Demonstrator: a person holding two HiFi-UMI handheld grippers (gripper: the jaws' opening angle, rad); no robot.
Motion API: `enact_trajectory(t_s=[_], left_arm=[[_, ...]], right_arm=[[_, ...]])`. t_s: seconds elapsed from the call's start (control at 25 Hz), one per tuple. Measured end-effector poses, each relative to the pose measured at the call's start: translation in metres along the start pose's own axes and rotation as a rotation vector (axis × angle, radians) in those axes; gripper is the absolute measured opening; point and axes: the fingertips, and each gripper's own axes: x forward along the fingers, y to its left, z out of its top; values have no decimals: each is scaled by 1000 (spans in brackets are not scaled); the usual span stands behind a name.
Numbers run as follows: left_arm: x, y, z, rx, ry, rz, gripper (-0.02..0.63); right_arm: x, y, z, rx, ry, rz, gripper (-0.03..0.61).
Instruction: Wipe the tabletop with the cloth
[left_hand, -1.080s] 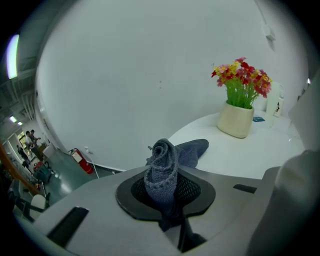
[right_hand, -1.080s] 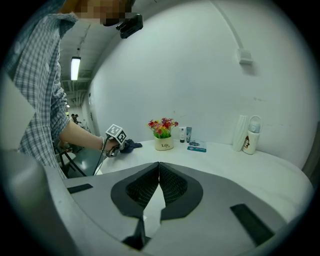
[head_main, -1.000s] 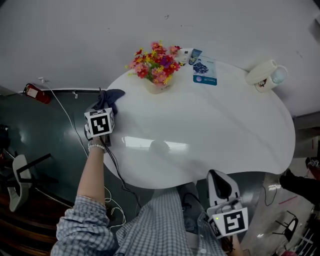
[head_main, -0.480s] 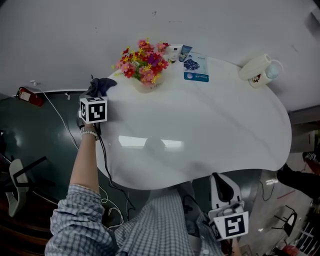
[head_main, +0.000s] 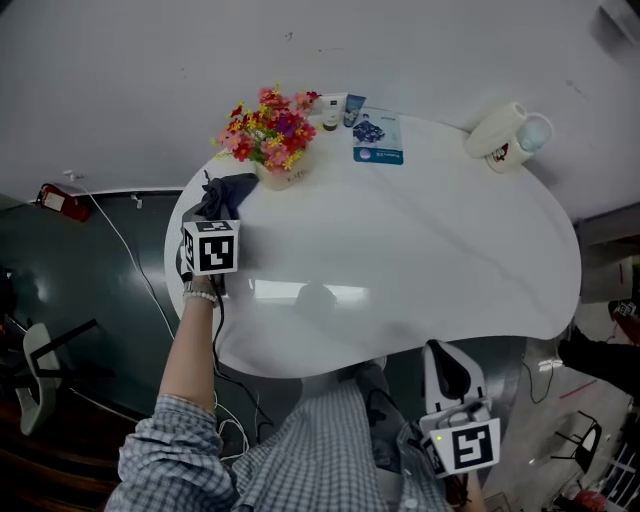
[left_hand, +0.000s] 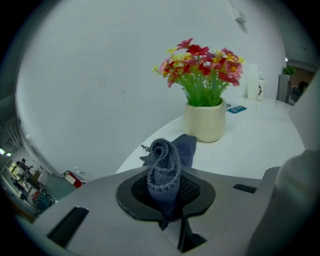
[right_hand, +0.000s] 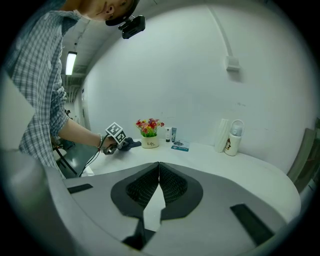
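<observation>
Looking down in the head view, the left gripper (head_main: 214, 212) sits mostly under its own marker cube, so its jaws cannot be read there. Only a dark blue cloth (head_main: 226, 192) shows beyond the cube. The right gripper (head_main: 443, 356) is partly cut off by the bottom edge and hangs off the near rim of the white table (head_main: 430, 250), above the person's lap.

The left gripper view shows that gripper's jaws pressed onto a rolled fold of the cloth. The fold stands up between the pads, and the loose end trails forward onto the tabletop. The cloth appears to rest on the table at its left edge, just beside the cream flower pot (head_main: 274, 172), though actual contact with the pot is hard to judge. In the right gripper view the jaws meet at their tips with nothing between them.

The right gripper view alone gives the table from the side, with the person's bare forearm and checked sleeve (right_hand: 37, 75) reaching out to the cloth. The head view alone shows a blue card (head_main: 378, 139) lying flat and a white mug (head_main: 497, 131) on its side at the far right. Small bottles (head_main: 338, 107) beside the flowers are too small to identify.
</observation>
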Motion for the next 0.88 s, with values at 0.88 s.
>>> enact_trajectory(t_s=[0.88], left_arm=[[-66,-245,19,213,-103,-359,54]], right_arm=[[-21,-15,-2,-7,-53,58,9]])
